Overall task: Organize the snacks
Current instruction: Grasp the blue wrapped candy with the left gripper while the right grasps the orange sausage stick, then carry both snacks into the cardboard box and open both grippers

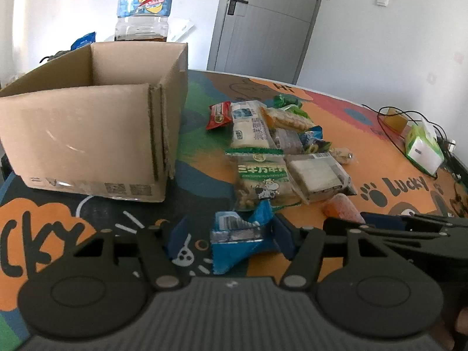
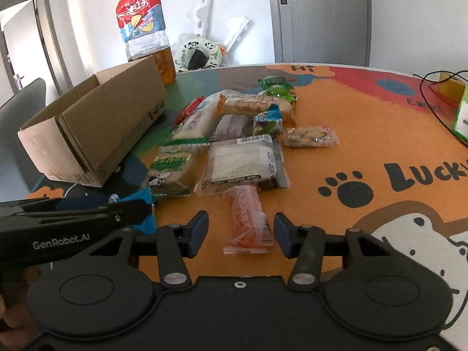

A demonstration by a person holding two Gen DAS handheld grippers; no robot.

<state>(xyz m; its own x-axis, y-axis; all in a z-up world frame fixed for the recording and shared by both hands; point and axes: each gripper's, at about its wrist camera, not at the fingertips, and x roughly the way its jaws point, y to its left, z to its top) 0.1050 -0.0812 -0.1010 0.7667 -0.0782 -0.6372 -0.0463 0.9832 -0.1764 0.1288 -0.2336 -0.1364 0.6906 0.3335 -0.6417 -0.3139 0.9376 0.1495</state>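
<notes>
A pile of wrapped snacks (image 1: 278,149) lies on the colourful table, right of an open cardboard box (image 1: 87,128). My left gripper (image 1: 228,241) is open around a blue snack packet (image 1: 234,242) that lies between its fingers. My right gripper (image 2: 241,231) is open, its fingers either side of an orange snack packet (image 2: 248,219) on the table. The pile (image 2: 234,146), the box (image 2: 96,134) and the blue packet (image 2: 143,201) also show in the right wrist view, where the left gripper's arm crosses at lower left.
A large bottle (image 1: 144,5) stands behind the box. A green tissue pack (image 1: 422,146), a yellow tape roll (image 1: 395,120) and black cables lie at the table's right side. A grey door (image 1: 263,20) is behind.
</notes>
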